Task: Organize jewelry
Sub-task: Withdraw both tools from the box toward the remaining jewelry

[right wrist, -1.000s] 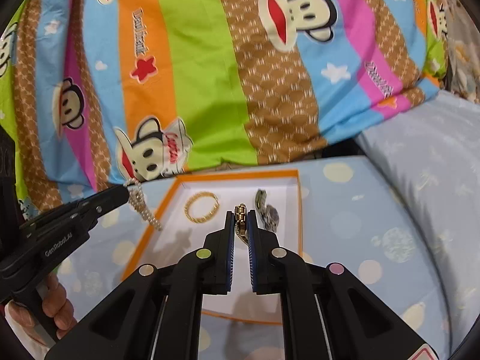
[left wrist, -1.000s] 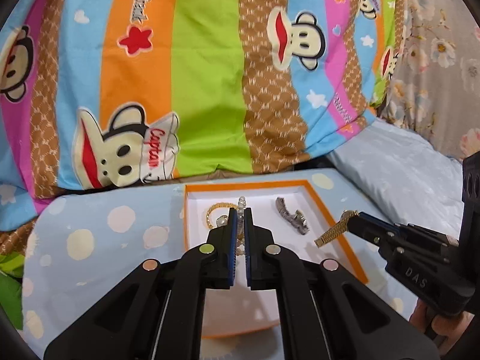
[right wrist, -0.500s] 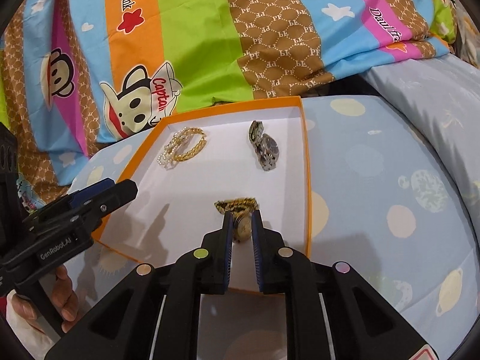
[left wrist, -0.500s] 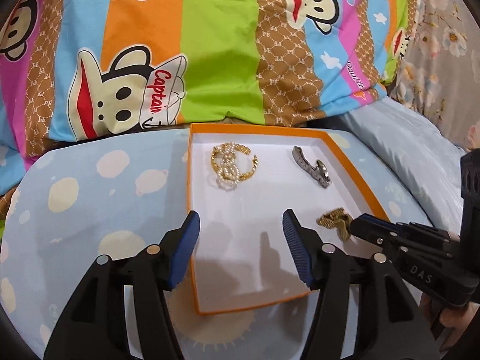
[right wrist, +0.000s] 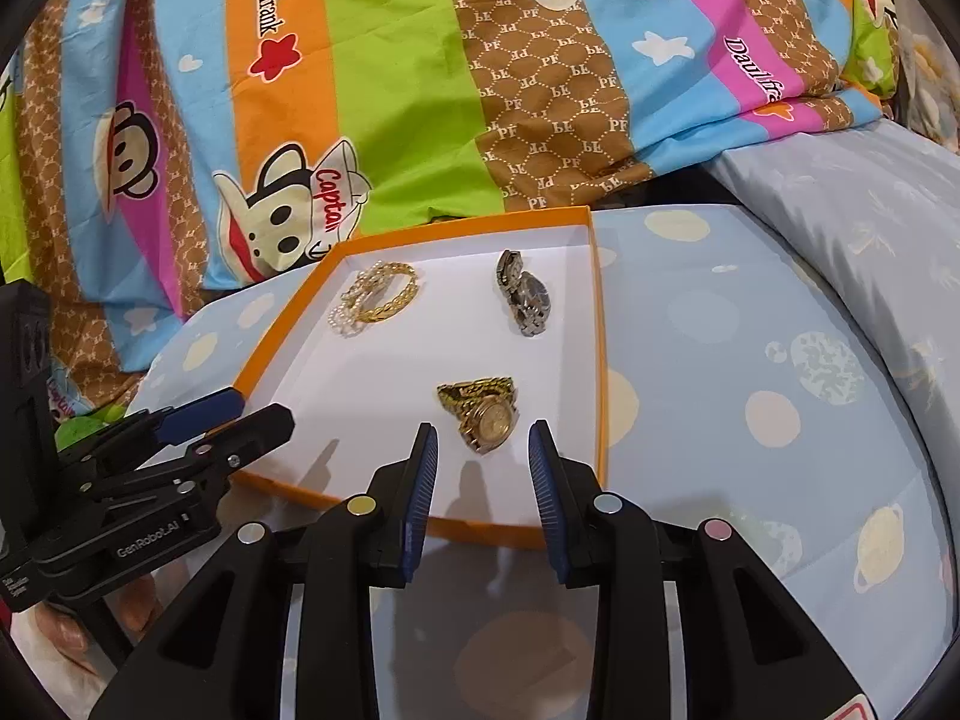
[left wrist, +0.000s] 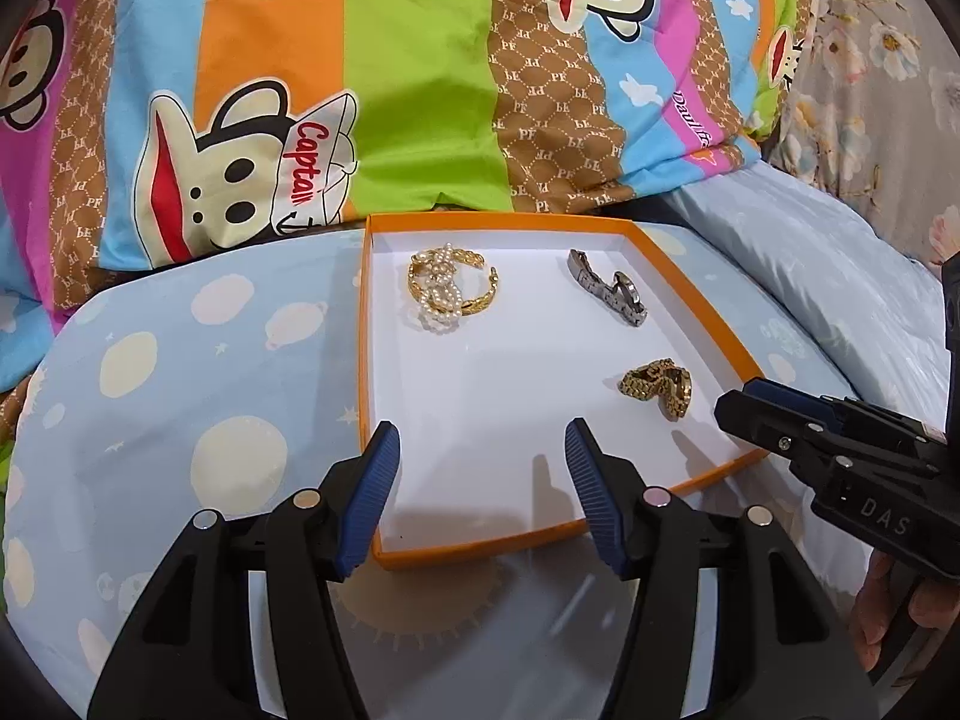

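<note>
An orange-rimmed white tray [left wrist: 369,396] [right wrist: 602,360] lies on the blue bedding. In it lie a gold bracelet with a pearl bracelet on top [left wrist: 451,288] [right wrist: 375,299], a silver watch [left wrist: 609,287] [right wrist: 524,294] and a gold watch [left wrist: 659,387] [right wrist: 483,411]. My left gripper [left wrist: 480,462] is open and empty over the tray's near edge. My right gripper [right wrist: 483,468] is open and empty, just behind the gold watch. Each gripper shows in the other's view: the right one [left wrist: 750,402] and the left one [right wrist: 252,414].
A bright striped cartoon-monkey quilt [left wrist: 420,90] is heaped behind the tray. A pale blue pillow [left wrist: 810,276] lies to the right. The spotted blue sheet [right wrist: 750,390] surrounds the tray.
My left gripper let the pearl bracelet go onto the gold bracelet, opened and drew back. My right gripper set the gold watch down in the tray, then opened.
</note>
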`<state>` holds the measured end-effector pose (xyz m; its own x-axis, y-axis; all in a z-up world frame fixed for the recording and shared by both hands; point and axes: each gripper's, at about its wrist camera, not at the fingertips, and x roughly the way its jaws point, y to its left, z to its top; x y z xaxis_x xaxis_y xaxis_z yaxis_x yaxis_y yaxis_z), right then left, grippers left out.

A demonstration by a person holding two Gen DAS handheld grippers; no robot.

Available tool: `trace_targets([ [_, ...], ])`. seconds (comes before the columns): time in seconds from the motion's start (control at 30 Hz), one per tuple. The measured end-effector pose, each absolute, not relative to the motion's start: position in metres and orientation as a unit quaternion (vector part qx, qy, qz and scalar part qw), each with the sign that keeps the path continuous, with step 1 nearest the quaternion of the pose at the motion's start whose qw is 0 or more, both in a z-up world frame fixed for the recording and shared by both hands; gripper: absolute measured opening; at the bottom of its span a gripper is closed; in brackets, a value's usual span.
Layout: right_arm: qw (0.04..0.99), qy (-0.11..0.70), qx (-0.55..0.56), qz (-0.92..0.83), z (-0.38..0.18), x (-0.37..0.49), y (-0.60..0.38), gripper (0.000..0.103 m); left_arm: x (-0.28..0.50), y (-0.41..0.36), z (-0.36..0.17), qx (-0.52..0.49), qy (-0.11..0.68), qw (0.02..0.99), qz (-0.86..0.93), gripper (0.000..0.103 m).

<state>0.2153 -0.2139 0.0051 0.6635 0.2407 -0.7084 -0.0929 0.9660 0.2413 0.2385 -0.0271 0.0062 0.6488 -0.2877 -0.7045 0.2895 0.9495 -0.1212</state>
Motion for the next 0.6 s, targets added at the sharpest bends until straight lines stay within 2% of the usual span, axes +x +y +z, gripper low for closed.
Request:
trace_targets([
  [0.13,0.907,0.407,0.075,0.077,0.0,0.216,-0.211,0.024,0.235,-0.03,0.005,0.014,0.392,0.906,-0.162,0.054],
  [0.33,0.906,0.415,0.055,0.066,0.0,0.213,-0.206,0.022,0.227,-0.032,0.003,0.023,0.395,0.903,-0.167,0.049],
  [0.6,0.905,0.417,0.054,0.066,0.001,0.195,-0.205,0.022,0.21,-0.031,0.005,0.018,0.399,0.9,-0.177,0.048],
])
